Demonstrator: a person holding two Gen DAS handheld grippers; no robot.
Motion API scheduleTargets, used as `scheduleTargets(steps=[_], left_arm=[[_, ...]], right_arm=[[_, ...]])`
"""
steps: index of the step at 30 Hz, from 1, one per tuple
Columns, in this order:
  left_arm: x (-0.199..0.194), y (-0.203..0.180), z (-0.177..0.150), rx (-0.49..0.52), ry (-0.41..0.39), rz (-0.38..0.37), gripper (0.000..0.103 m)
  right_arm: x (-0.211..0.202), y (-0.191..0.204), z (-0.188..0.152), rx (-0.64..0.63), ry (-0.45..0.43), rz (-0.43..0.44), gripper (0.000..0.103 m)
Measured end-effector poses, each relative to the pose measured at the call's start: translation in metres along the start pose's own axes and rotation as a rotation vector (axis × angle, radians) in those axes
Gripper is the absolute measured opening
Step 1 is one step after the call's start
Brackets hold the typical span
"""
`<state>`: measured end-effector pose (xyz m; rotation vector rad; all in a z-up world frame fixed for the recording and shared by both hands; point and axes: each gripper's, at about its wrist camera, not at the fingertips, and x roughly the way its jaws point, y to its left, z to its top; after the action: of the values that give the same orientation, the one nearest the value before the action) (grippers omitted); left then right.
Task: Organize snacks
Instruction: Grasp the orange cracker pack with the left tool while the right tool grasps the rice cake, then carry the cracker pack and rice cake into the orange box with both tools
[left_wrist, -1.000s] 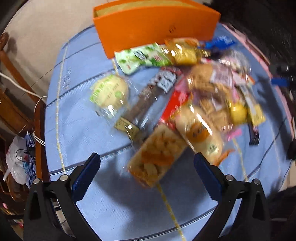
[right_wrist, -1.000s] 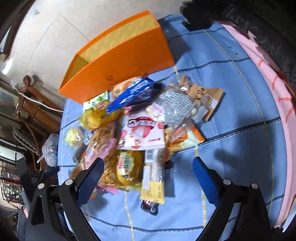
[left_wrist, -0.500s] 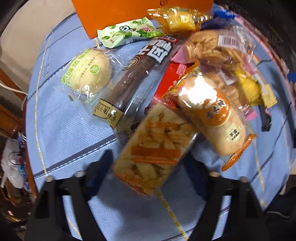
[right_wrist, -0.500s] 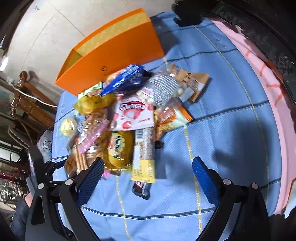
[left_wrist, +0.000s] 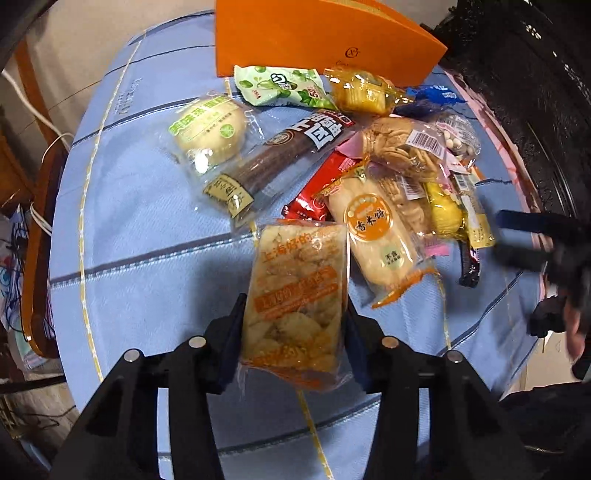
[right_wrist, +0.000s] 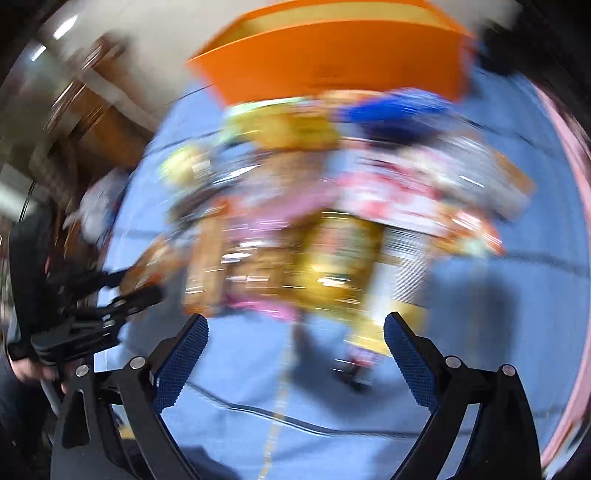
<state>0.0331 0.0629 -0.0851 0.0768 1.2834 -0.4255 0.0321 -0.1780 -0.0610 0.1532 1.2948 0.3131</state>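
Observation:
My left gripper (left_wrist: 293, 328) is shut on a clear packet of orange fried snacks (left_wrist: 297, 295), gripped at its near end and held a little above the blue tablecloth (left_wrist: 140, 236). A heap of snack packets lies beyond it: a rice cracker roll (left_wrist: 376, 232), a dark bar (left_wrist: 280, 158), a green-labelled bun (left_wrist: 208, 129) and others. An orange box (left_wrist: 314, 33) stands open at the back. My right gripper (right_wrist: 295, 354) is open and empty, near the front of the heap (right_wrist: 314, 229); that view is badly blurred.
A wooden chair (left_wrist: 33, 206) stands at the table's left edge. Dark carved furniture (left_wrist: 528, 92) is at the right. The right gripper also shows at the left wrist view's right edge (left_wrist: 535, 240). A pink cloth edge (right_wrist: 580, 192) rims the table.
My left gripper went from open to shut on the fried snack packet and has lifted it. My right gripper stayed open and swung left towards the heap, blurring its view.

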Motion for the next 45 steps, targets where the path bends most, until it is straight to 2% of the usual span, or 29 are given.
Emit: scheduleTargets(steps=[2, 5, 8, 13, 16, 18, 19, 23, 25, 28, 33, 35, 37, 41, 45], left_arm=[[-0.008, -0.001, -0.005, -0.01, -0.011, -0.003, 0.047], [-0.016, 0.008, -0.013, -0.025, -0.019, 0.0, 0.047], [-0.021, 0.018, -0.016, -0.047, -0.028, 0.016, 0.047], [-0.02, 0.041, -0.023, -0.105, -0.025, 0.017, 0.047], [-0.017, 0.046, -0.024, -0.116, -0.02, 0.011, 0.047], [-0.015, 0.048, -0.023, -0.12, -0.019, 0.001, 0.047], [-0.014, 0.047, -0.022, -0.123, -0.02, -0.004, 0.047], [-0.011, 0.045, -0.017, -0.128, -0.023, -0.024, 0.047], [-0.011, 0.043, -0.016, -0.125, -0.025, -0.025, 0.047], [-0.011, 0.044, -0.018, -0.132, -0.025, -0.024, 0.047], [-0.016, 0.044, -0.015, -0.138, -0.034, -0.021, 0.047], [-0.019, 0.043, -0.012, -0.137, -0.041, -0.028, 0.047], [-0.022, 0.039, -0.007, -0.128, -0.051, -0.035, 0.047], [-0.031, 0.023, 0.01, -0.092, -0.075, -0.046, 0.047], [-0.06, 0.005, 0.039, -0.046, -0.155, -0.069, 0.047]], right_arm=[[0.016, 0.034, 0.004, -0.105, 0.028, 0.023, 0.096], [0.032, 0.064, 0.011, -0.191, 0.036, -0.026, 0.086], [0.044, 0.077, 0.02, -0.209, 0.052, -0.037, 0.077], [0.065, 0.089, 0.031, -0.236, 0.065, -0.14, 0.067], [0.078, 0.1, 0.034, -0.295, 0.084, -0.214, 0.066], [0.088, 0.112, 0.034, -0.359, 0.091, -0.282, 0.064], [0.092, 0.117, 0.032, -0.391, 0.09, -0.312, 0.06], [0.112, 0.145, 0.015, -0.622, 0.065, -0.471, 0.048], [0.114, 0.149, 0.01, -0.655, 0.055, -0.495, 0.041], [0.095, 0.14, 0.017, -0.562, 0.022, -0.434, 0.038], [0.048, 0.086, 0.039, -0.162, 0.041, -0.009, 0.038], [0.04, 0.067, 0.034, -0.082, 0.037, 0.06, 0.038], [0.032, 0.052, 0.03, -0.032, 0.033, 0.094, 0.038], [0.012, 0.041, 0.023, -0.012, -0.008, 0.107, 0.038], [-0.028, 0.028, 0.044, -0.015, -0.111, 0.118, 0.038]])
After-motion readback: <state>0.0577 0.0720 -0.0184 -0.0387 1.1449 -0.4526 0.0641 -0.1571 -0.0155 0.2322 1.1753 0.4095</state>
